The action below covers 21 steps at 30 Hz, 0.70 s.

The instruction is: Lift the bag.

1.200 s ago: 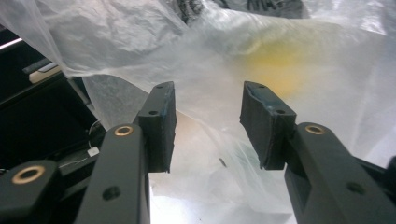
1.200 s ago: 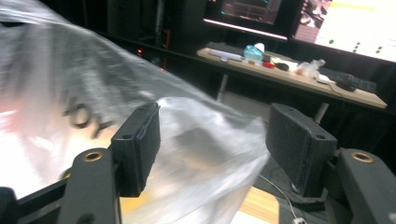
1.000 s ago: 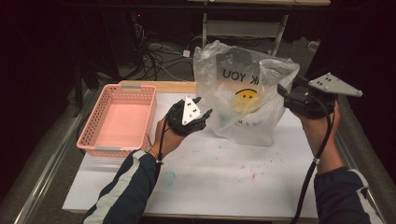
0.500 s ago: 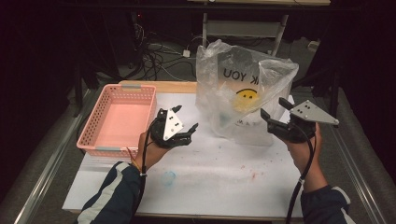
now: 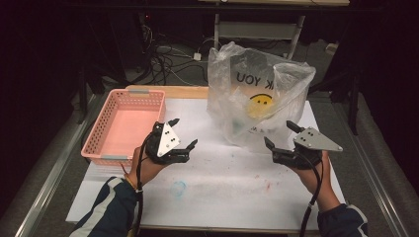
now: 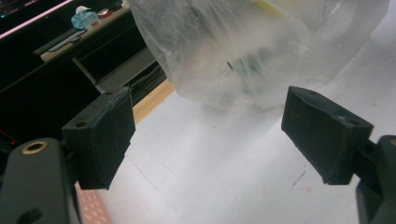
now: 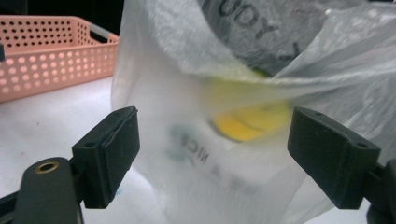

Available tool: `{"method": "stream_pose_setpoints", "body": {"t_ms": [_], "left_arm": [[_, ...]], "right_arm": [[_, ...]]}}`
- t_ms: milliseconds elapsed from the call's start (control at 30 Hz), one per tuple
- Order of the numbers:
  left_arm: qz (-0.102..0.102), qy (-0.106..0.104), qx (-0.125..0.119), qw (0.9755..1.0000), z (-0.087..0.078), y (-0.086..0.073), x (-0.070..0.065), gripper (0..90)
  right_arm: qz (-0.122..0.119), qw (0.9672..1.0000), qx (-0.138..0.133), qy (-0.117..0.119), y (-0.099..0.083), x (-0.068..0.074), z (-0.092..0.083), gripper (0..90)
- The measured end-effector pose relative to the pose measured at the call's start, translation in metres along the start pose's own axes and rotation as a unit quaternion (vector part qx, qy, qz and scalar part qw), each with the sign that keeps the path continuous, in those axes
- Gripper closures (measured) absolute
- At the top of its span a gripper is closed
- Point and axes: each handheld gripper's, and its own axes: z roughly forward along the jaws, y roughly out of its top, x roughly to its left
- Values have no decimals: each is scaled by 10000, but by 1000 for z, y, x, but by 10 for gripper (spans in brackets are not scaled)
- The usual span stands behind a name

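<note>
I have both hand-held grippers apart from the plastic bag (image 5: 257, 98), which stands on the counter (image 5: 227, 182) right of the pink basket (image 5: 123, 126). Left hand-held gripper (image 5: 184, 132) and right hand-held gripper (image 5: 279, 134) have just been opening, jaws wide, nothing between them.

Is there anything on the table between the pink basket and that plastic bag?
No, only bare white table separates the pink basket from the plastic bag, as the high view shows.

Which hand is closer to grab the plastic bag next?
Probably the right gripper: its open jaws sit just beside the plastic bag. The left gripper, also open, is farther off, nearer the pink basket.
</note>
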Motion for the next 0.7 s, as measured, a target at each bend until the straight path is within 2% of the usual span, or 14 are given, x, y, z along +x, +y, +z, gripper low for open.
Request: {"method": "stream_pose_setpoints", "body": {"t_ms": [200, 333, 433, 533, 633, 700], "left_arm": [[-8, 22, 9, 10000, -15, -14, 4, 171], [-63, 156, -7, 9999, -25, -24, 4, 171], [-73, 180, 37, 9998, -29, -31, 3, 171], [-48, 172, 113, 9998, -33, -37, 1, 171], [15, 236, 175, 9996, -38, -44, -3, 171], [46, 220, 247, 9994, -41, -48, -5, 171]], "right_arm": [[0, 9999, 45, 103, -11, 7, -3, 168], [-66, 9997, 150, 176, -19, 12, -5, 178], [-107, 9995, 200, 220, -25, 17, -7, 176], [-175, 9993, 260, 207, -30, 20, -8, 167], [-255, 9995, 195, 68, -36, 25, -10, 167], [-291, 9994, 154, 57, -40, 28, -12, 167]]}}
